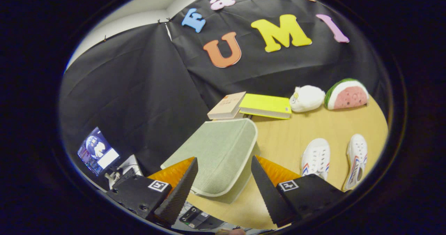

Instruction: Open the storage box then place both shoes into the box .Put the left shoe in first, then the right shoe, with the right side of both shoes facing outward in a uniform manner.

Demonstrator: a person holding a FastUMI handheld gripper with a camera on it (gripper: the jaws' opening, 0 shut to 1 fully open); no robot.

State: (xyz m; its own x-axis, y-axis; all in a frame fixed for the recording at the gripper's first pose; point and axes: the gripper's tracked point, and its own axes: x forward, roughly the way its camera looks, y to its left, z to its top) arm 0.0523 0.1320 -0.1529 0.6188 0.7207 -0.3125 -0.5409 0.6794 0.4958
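A pale green fabric storage box [217, 154] with a cream rim stands on the wooden table [278, 137], its lid down. My gripper [224, 179] is open, its fingers apart on either side of the box's near edge, with nothing pressed between them. Two white shoes with red and blue stripes lie to the right of the box: one [316, 157] just beyond my right finger, the other [356, 160] farther right near the table's edge. Both point away from me.
Behind the box lie a beige book [227, 106] and a yellow-green book [266, 105]. A white plush toy [307, 98] and a watermelon-shaped plush [346, 94] sit at the back right. A lit screen [97, 151] stands off the table to the left.
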